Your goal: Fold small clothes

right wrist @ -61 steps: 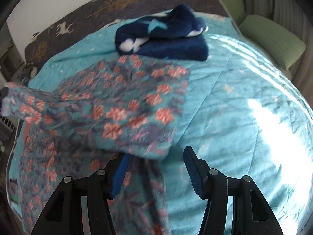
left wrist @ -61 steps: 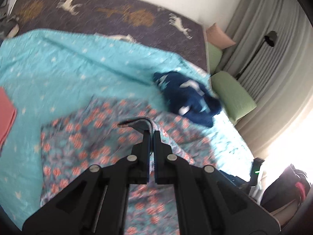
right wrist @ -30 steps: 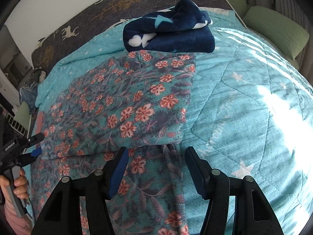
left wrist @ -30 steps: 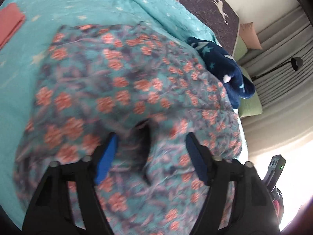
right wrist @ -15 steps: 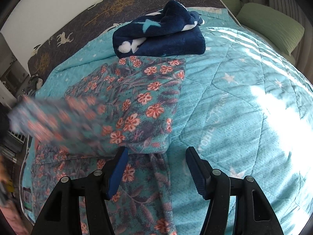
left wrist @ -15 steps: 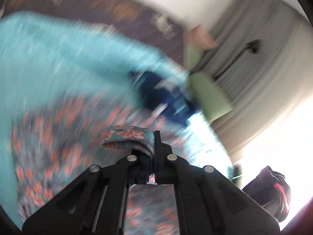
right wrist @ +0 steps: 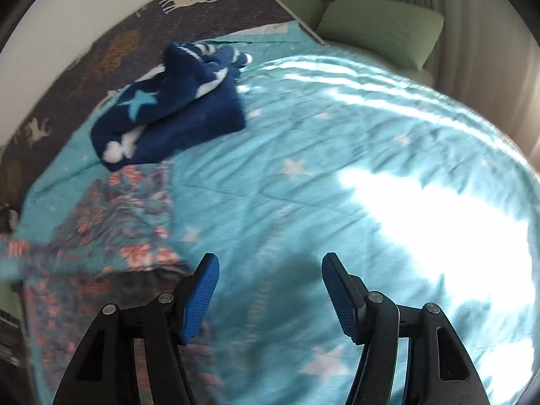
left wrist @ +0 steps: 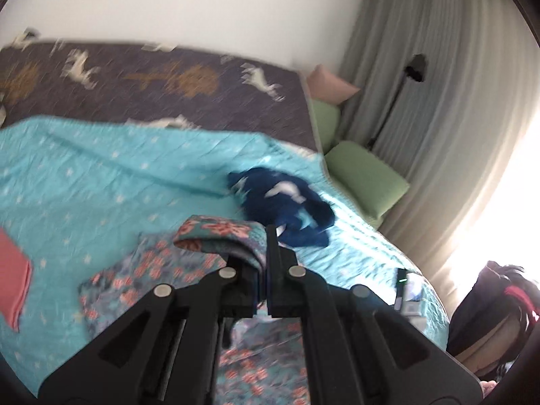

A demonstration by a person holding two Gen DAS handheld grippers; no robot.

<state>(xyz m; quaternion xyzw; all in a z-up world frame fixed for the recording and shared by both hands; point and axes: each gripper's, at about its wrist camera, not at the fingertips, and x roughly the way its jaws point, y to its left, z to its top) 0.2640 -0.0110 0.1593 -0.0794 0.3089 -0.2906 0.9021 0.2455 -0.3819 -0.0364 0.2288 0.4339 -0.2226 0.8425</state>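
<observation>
Teal floral garment (left wrist: 219, 236), coral blooms, fold pinched in left tongs (left wrist: 265, 246).

Daylight floods through the curtain (left wrist: 438, 108) at right, burning a white glare patch onto the turquoise quilt (right wrist: 337, 155), while motion blur softens both fisheye views, edges curved and darkly vignetted.

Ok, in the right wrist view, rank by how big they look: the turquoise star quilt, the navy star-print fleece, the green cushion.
1. Turquoise star quilt
2. Navy star-print fleece
3. Green cushion, though it lies farther off, so its true size is unsure.
</observation>
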